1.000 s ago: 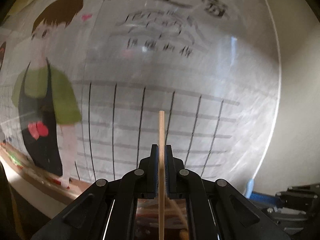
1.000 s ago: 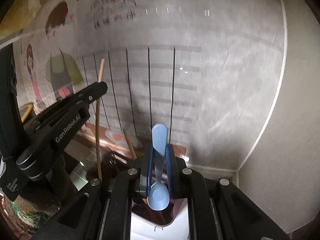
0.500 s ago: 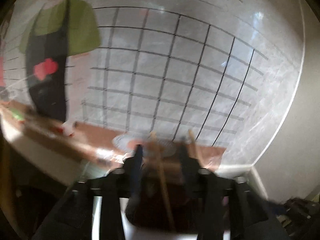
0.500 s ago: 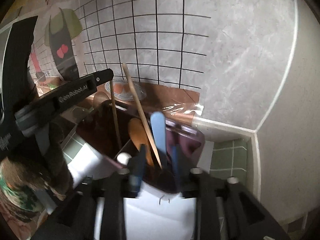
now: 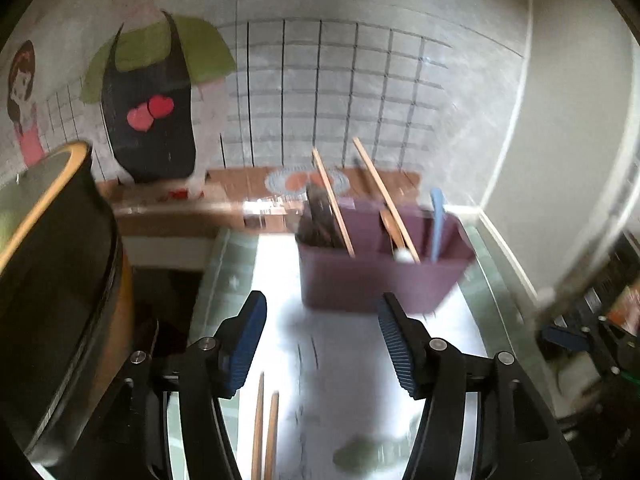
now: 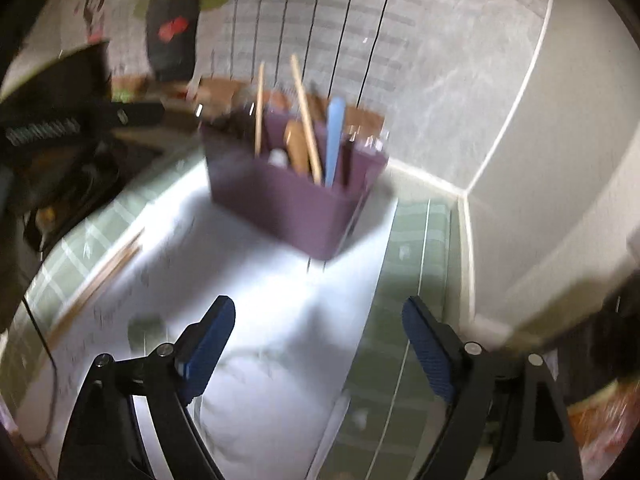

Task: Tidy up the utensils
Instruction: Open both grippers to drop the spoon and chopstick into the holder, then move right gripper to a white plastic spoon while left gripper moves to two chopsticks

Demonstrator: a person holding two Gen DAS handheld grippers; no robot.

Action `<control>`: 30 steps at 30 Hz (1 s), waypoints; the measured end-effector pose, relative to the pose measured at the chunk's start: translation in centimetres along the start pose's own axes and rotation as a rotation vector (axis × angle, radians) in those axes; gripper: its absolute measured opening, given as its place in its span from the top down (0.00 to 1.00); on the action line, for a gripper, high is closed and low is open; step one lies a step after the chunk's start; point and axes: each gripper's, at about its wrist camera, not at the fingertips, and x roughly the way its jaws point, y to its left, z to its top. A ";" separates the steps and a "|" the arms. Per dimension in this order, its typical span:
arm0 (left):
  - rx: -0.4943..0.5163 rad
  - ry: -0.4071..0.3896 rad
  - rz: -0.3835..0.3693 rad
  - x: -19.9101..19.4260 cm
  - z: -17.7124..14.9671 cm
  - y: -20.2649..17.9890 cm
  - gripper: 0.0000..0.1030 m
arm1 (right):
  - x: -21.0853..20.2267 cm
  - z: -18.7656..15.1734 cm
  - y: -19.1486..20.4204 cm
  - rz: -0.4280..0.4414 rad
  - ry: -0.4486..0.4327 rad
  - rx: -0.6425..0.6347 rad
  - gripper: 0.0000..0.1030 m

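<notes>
A purple utensil holder [image 5: 376, 280] [image 6: 288, 204] stands on white paper near the wall. In it lean wooden chopsticks [image 5: 334, 204] [image 6: 306, 120], a blue spoon handle [image 5: 437, 224] [image 6: 334, 140] and a wooden spoon [image 6: 296, 146]. My left gripper [image 5: 322, 318] hovers short of the holder, jaws opening, nothing between them. Two more chopsticks [image 5: 266, 432] [image 6: 102, 272] lie on the paper below it. My right gripper [image 6: 316, 320] also hangs back from the holder, jaws opening wide and empty.
A dark pot with a yellow rim [image 5: 52, 248] fills the left side. The green tiled counter [image 6: 412, 280] ends at the corner of the cartoon-papered wall [image 5: 320, 92]. The left gripper's black body [image 6: 60, 128] shows at the right wrist view's left edge.
Both grippers let go: the chopstick and the blue spoon now stand in the holder. Both have pulled back and tilted down, jaws spread from shut to open.
</notes>
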 end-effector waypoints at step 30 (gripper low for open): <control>-0.021 0.471 0.000 4.4 -12.4 6.1 0.49 | 1.8 -9.4 2.4 0.271 0.233 0.188 0.93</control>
